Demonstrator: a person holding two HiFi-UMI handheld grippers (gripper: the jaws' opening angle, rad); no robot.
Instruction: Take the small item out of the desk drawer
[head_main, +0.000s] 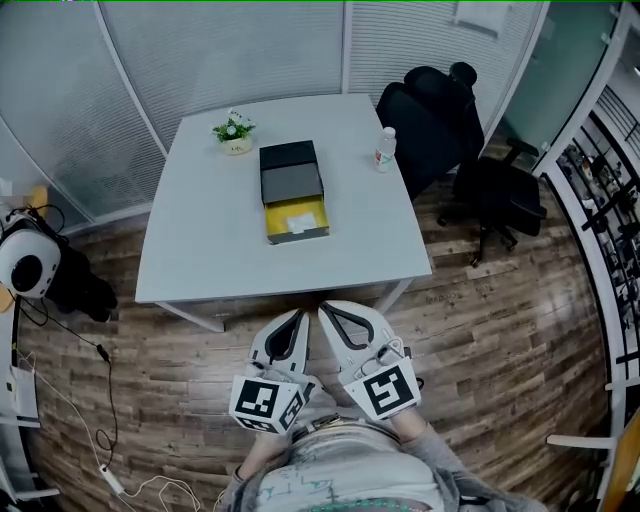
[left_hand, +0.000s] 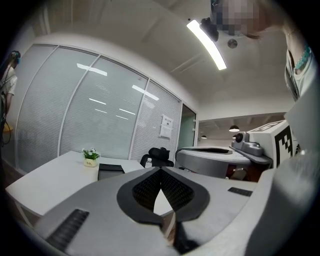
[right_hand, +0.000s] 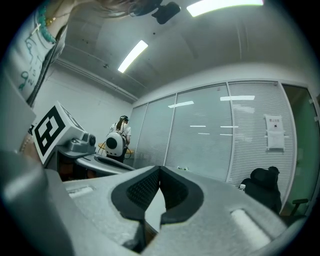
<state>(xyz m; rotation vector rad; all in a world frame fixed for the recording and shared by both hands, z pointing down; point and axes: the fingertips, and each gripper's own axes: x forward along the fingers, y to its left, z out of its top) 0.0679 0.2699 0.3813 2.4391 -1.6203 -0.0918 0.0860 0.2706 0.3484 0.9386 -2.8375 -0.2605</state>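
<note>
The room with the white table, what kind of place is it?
Probably an office meeting room: a white table, a black office chair beside it, and glass walls with blinds.

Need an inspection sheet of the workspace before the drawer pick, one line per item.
Surface: white table, mostly bare.
Job's things: black desk box mid-table; its yellow drawer is pulled open toward the person, with a small white item lying inside.
Clutter: potted plant near the far left corner; bottle near the far right edge.
Grippers: left gripper and right gripper both shut, nothing between the fingers, held by the person's body, short of the table.
Cables: cable trailing over the wood floor left of the table.
Surroundings: black office chair to the table's right; glass partitions with blinds behind.
</note>
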